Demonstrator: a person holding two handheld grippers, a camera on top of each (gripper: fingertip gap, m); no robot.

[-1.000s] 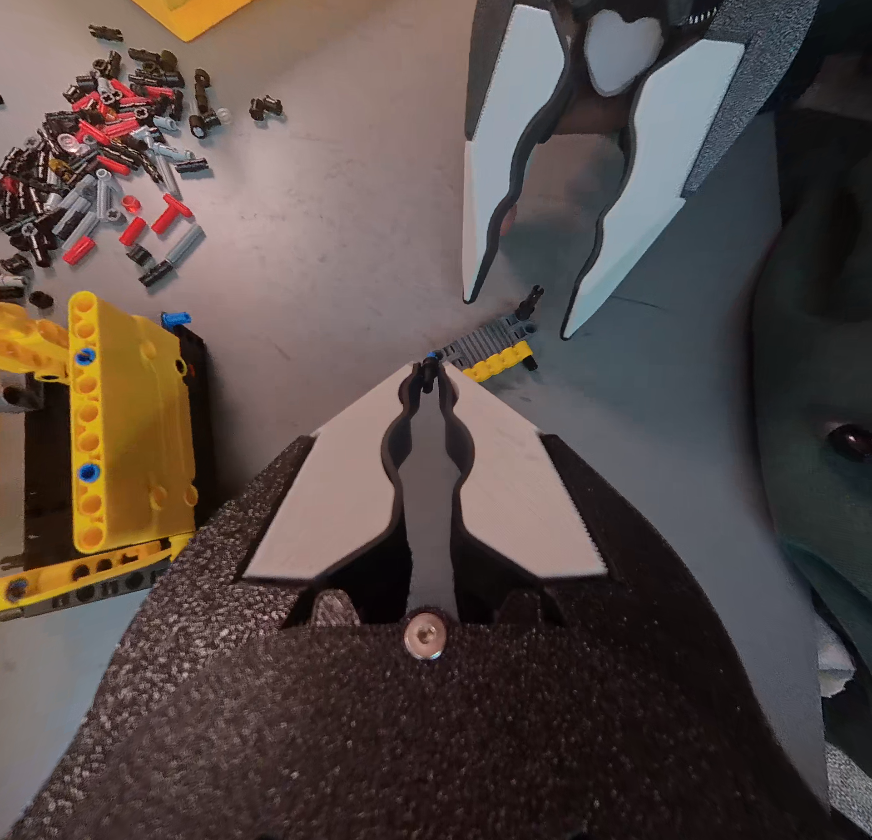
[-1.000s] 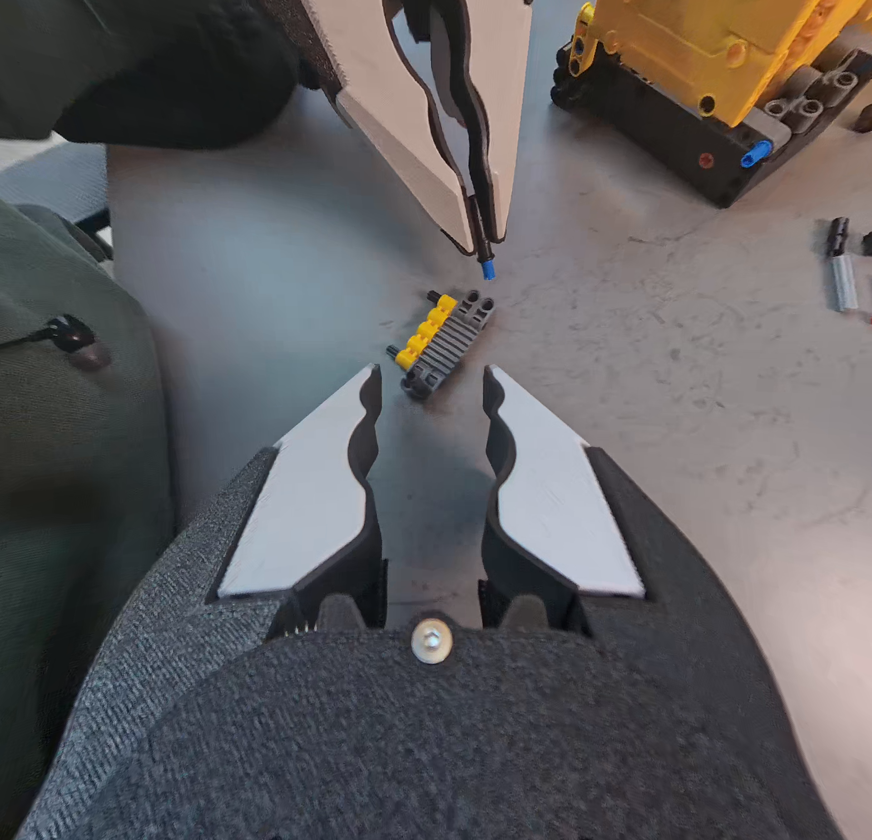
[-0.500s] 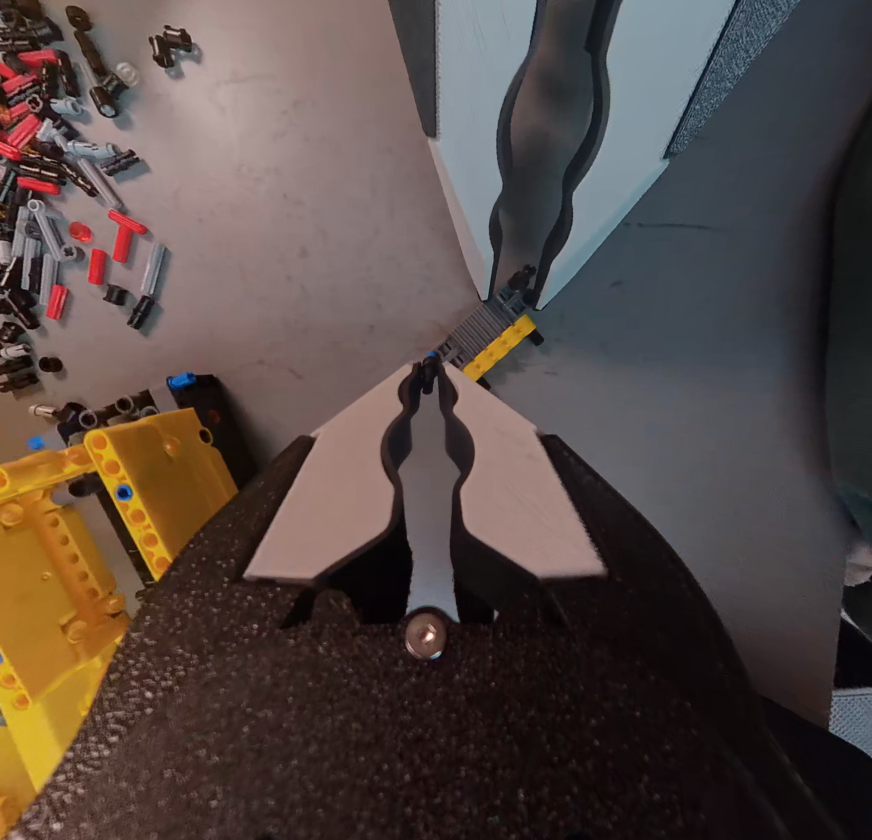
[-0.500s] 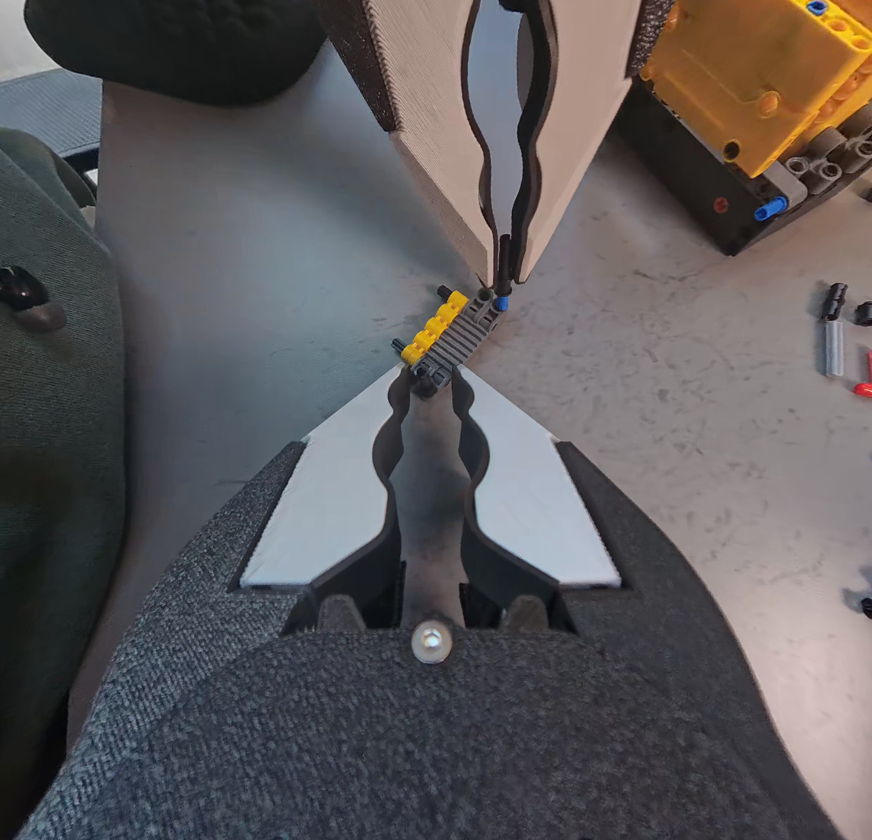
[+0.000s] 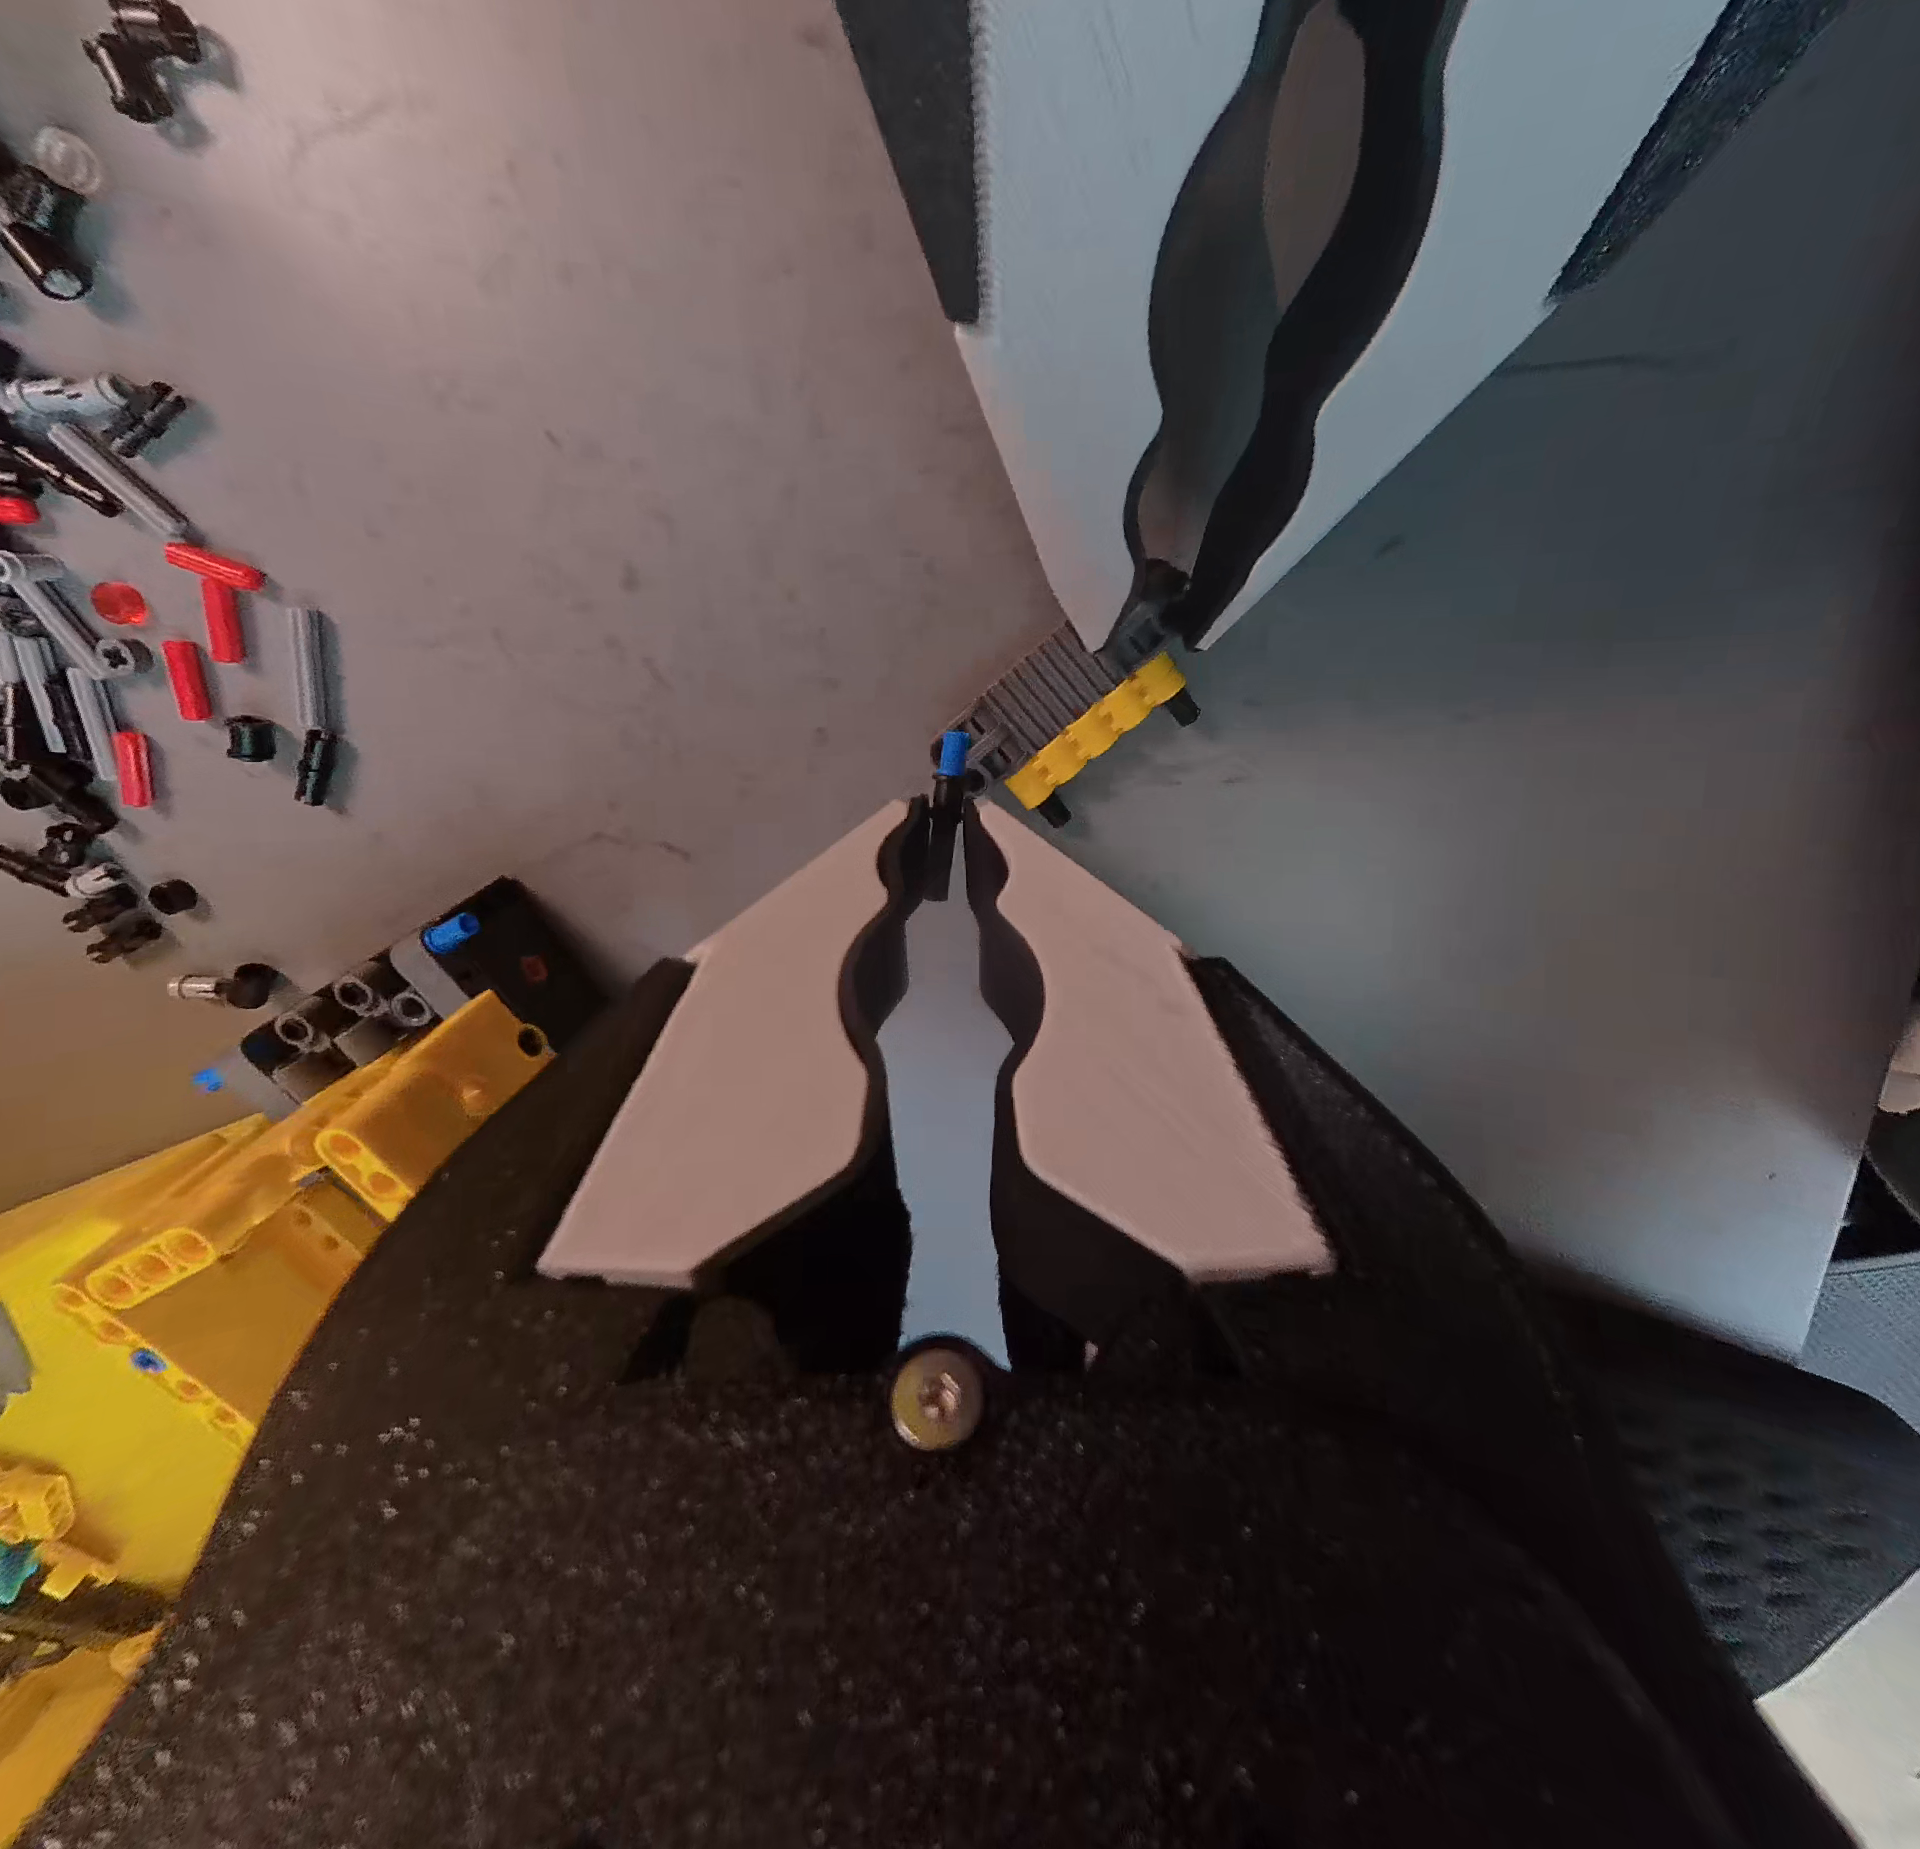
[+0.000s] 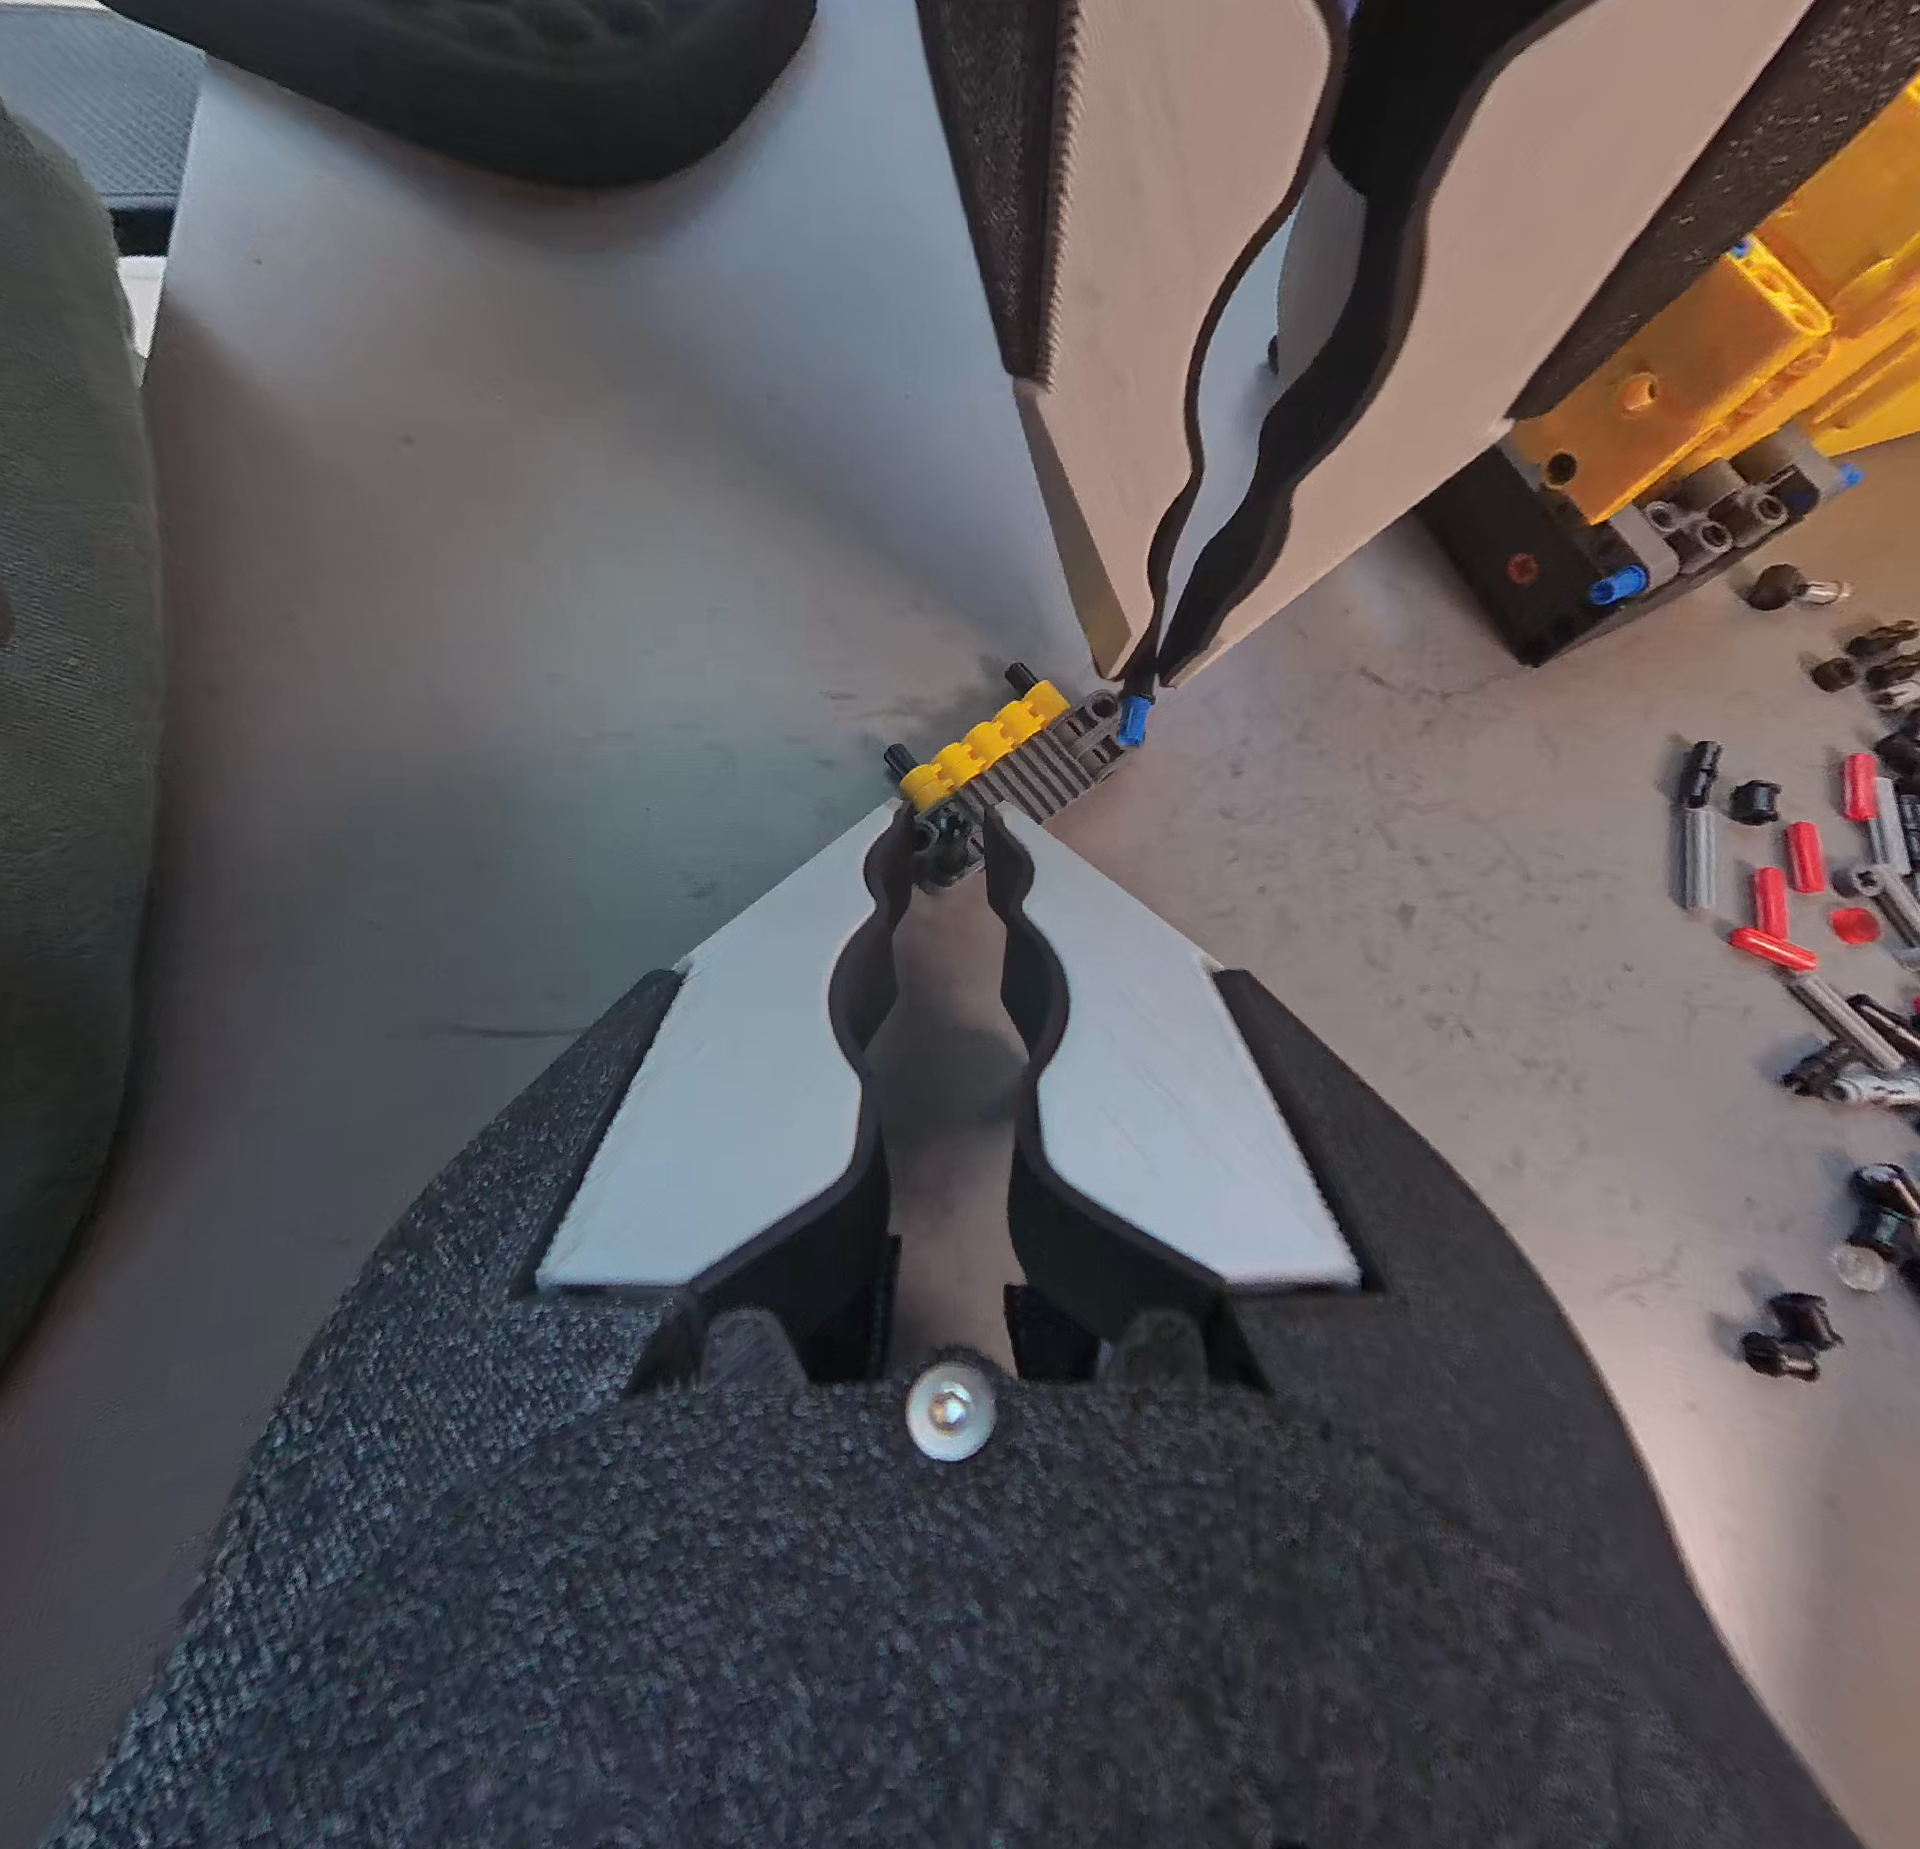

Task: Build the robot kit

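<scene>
Since the earlier frames the right gripper [image 6: 943, 828] has gone from spread wide above the table to pinched on one end of the small grey ribbed plastic brick assembly with a yellow studded strip [image 6: 1023, 745], and the left gripper [image 5: 940, 817] has carried its pin in until the blue tip meets the other end. The left gripper's jaws are drawn nearly together, clamping a slim black plastic pin with a blue tip [image 5: 945, 776] that juts forward past the fingertips; the blue end touches, or sits just at, a hole in the near corner of the assembly, though whether it has entered cannot be told. The right gripper's jaws are narrowed onto the dark connector block at the assembly's opposite end, so the piece is held between the two tools, close over the grey tabletop [image 5: 623, 345]; whether it rests on the surface or is slightly raised is unclear. Black pin ends stick out of the yellow strip on its far side. Outward from there, a large yellow and black brick model [image 6: 1662, 417] stands just behind the left gripper, with a blue pin projecting from its black base. A scatter of loose red, grey and black small parts [image 5: 125, 636] lies well apart on the table. Nothing lies between the pin tip and the assembly.
</scene>
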